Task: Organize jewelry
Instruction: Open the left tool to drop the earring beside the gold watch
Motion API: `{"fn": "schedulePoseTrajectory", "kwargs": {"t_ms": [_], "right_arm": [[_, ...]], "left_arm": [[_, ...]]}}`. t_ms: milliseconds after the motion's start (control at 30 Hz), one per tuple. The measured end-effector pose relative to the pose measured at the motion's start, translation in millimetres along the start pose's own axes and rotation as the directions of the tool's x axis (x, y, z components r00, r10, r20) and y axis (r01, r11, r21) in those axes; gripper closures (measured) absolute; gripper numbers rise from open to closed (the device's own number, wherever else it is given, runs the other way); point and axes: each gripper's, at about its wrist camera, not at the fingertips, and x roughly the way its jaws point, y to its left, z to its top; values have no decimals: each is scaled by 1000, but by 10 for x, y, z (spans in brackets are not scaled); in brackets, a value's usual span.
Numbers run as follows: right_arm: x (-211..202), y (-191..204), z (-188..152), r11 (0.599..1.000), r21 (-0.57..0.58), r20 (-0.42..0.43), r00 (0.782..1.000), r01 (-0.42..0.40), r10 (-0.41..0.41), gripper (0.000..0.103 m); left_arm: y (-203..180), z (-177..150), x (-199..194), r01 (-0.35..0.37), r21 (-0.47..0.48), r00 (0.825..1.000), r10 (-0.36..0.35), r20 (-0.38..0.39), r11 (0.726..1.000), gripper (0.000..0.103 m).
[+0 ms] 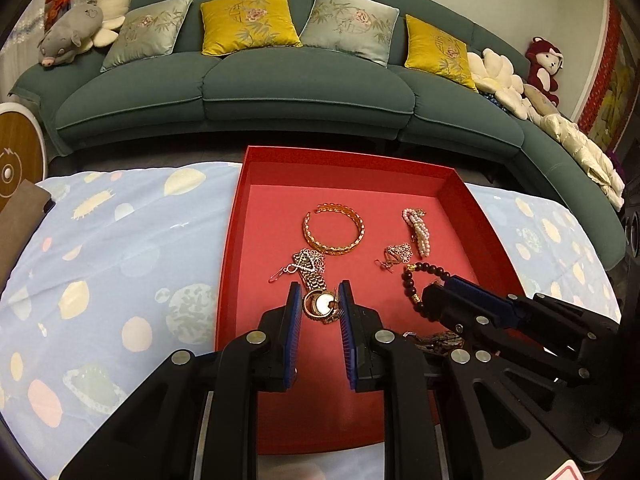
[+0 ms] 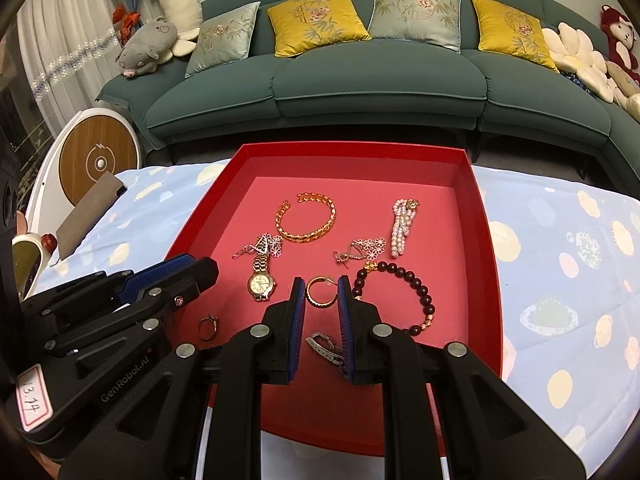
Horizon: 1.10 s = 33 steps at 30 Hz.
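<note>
A red tray (image 1: 234,216) (image 2: 486,240) holds the jewelry. In it lie a gold bangle (image 1: 334,229) (image 2: 306,217), a pearl piece (image 1: 418,231) (image 2: 402,226), two flower earrings (image 1: 308,260) (image 2: 366,252), a dark bead bracelet (image 1: 412,280) (image 2: 404,292), a gold watch (image 1: 320,302) (image 2: 261,282), a gold hoop (image 2: 320,292), a small ring (image 2: 208,326) and a metal clasp (image 2: 324,346). My left gripper (image 1: 320,298) is open, its jaws either side of the watch face. My right gripper (image 2: 320,294) is open, its jaws either side of the gold hoop.
The tray sits on a light blue planet-print cloth (image 1: 100,272) (image 2: 568,280). A green sofa (image 1: 280,92) with cushions and plush toys stands behind. A round wooden-topped device (image 2: 96,160) and a brown card (image 2: 90,212) lie at the left.
</note>
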Motion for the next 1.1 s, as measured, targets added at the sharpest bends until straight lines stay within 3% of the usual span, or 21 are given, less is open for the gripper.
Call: {"fn": "schedulePoseTrajectory", "kwargs": {"t_ms": [1100], "right_arm": [[46,99,1,1000,-19,9,1000,-15,16,86]], "left_arm": [[61,-56,94,-47,6,999,47,-21,999,86]]}}
